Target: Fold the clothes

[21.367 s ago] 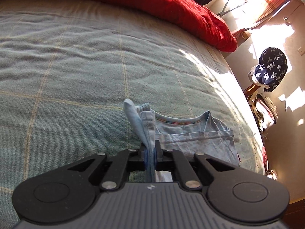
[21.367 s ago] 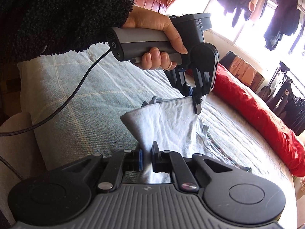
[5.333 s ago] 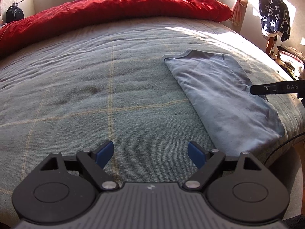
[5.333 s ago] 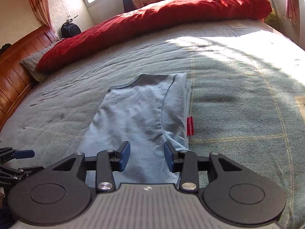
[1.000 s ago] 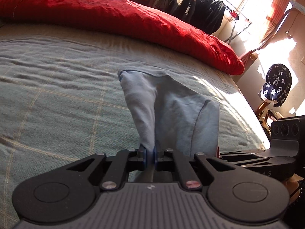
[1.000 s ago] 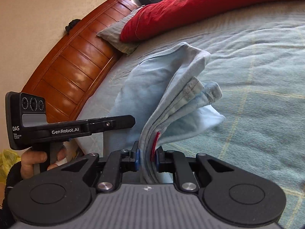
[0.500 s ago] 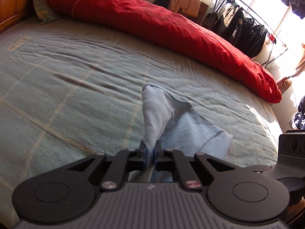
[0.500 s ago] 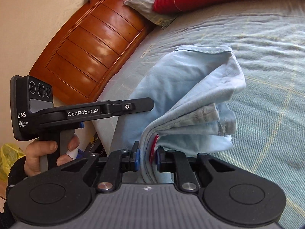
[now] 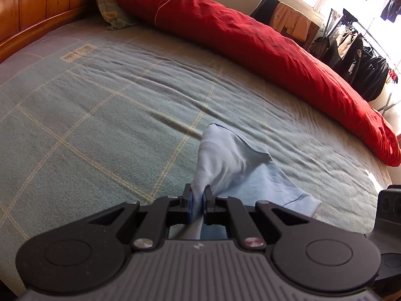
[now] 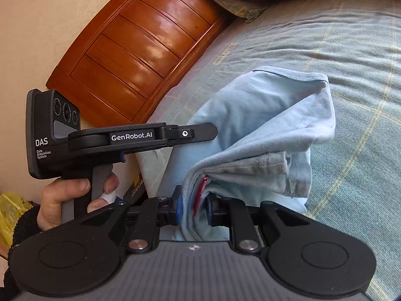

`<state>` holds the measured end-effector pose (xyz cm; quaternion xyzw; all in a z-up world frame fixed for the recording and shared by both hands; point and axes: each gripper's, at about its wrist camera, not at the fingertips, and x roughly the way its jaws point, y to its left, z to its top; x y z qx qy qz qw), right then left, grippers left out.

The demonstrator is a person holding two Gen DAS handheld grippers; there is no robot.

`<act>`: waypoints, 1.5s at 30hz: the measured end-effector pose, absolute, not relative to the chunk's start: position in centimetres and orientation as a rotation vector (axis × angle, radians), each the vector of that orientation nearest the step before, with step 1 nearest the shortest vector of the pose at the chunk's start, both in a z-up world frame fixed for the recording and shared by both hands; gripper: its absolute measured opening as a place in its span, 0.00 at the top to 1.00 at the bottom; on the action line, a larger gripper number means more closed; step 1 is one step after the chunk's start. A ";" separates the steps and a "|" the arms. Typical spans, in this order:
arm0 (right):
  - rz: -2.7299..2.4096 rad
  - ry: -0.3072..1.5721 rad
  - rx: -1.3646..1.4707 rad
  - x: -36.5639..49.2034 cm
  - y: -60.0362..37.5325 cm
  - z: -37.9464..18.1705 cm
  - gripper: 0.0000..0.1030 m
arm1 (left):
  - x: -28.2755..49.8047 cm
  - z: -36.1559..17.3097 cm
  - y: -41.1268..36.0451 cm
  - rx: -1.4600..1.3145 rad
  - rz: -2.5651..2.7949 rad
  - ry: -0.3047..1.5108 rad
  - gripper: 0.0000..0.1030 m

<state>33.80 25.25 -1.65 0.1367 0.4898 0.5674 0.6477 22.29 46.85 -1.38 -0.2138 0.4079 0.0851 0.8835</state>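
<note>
Gripping a bunched corner of the light-blue shirt (image 9: 238, 165), the left gripper (image 9: 197, 202) has its jaws clamped on the fabric, blue pads pressed to cloth both sides. Shirt rises from jaws to a peak, then trails down to the right onto the green checked bedspread (image 9: 100, 115); a hemmed edge lies flat nr the right side of the left wrist view. Right gripper (image 10: 194, 208) likewise clamped, jaws closed on a thick stack of several folded layers w/ a small red tag (image 10: 200, 193) showing betw. the pads. In right wrist view the garment is lifted clear of the bed at the held end, folded over on itself, collar edge uppermost. Person's left hand (image 10: 65, 200) wraps the handle of the left unit, dark fleecy sleeve at wrist. Red duvet (image 9: 263, 45) rolled along far side of bed; pillow (image 9: 110, 2) against wooden headboard (image 10: 140, 50). Hanging clothes (image 9: 351, 50) beyond the bed.
</note>
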 end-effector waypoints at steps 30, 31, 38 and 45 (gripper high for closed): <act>1.020 1.346 0.952 39.1 20.8 -11.1 0.22 | 15.6 -3.8 44.9 -0.357 0.166 0.878 0.59; 1.019 1.332 0.933 39.2 20.9 -10.9 0.22 | 15.5 -3.9 44.8 -0.355 0.169 0.882 0.59; 1.032 1.193 0.619 40.9 22.1 -8.3 0.63 | 14.6 -4.1 44.9 -0.369 0.168 0.881 0.59; 1.029 1.023 0.319 42.9 23.4 -5.5 0.82 | 13.7 -4.1 44.7 -0.354 0.173 0.885 0.58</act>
